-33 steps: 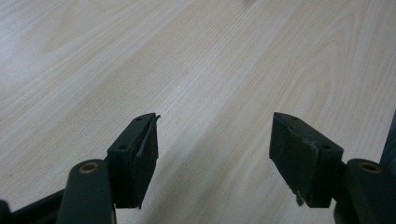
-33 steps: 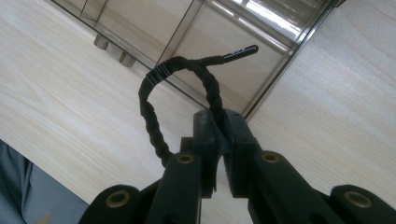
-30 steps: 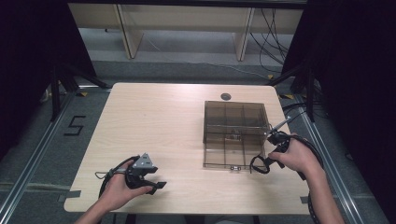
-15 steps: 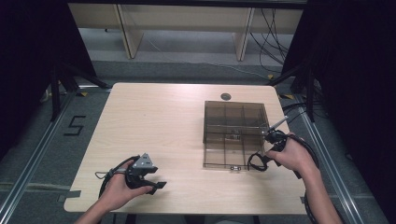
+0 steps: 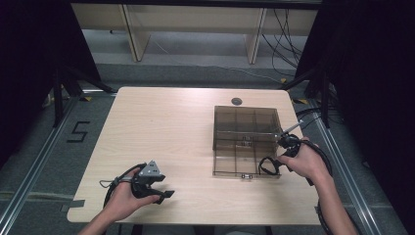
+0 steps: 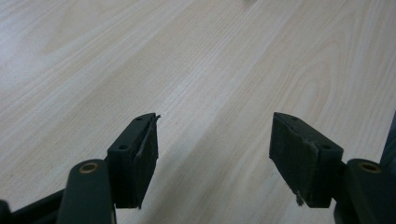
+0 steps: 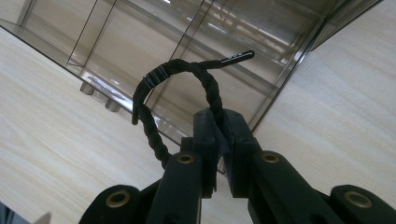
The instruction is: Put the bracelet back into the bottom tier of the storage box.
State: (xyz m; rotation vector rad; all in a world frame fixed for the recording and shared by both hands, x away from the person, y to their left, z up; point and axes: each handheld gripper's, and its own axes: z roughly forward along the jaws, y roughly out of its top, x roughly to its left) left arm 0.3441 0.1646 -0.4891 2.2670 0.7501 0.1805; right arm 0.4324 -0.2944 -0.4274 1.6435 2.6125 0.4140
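Note:
My right gripper [image 7: 223,126] is shut on a black twisted cord [image 7: 187,67], which curls up from the jaws into a loop with a stiff tip. It hovers at the front right corner of a clear smoky box [image 7: 275,88] divided into compartments. From above, the right gripper [image 5: 278,161] sits by the box [image 5: 215,142], and the cord loop [image 5: 266,166] hangs beside the box's front right edge. My left gripper [image 5: 164,195] rests low near the table's front left. Its jaws [image 6: 215,158] stand wide open over bare wood.
The light wooden table [image 5: 161,122] has a small dark round grommet [image 5: 236,101] just behind the box. Metal rails and cables run along the floor on both sides, and shelving legs stand beyond the far edge.

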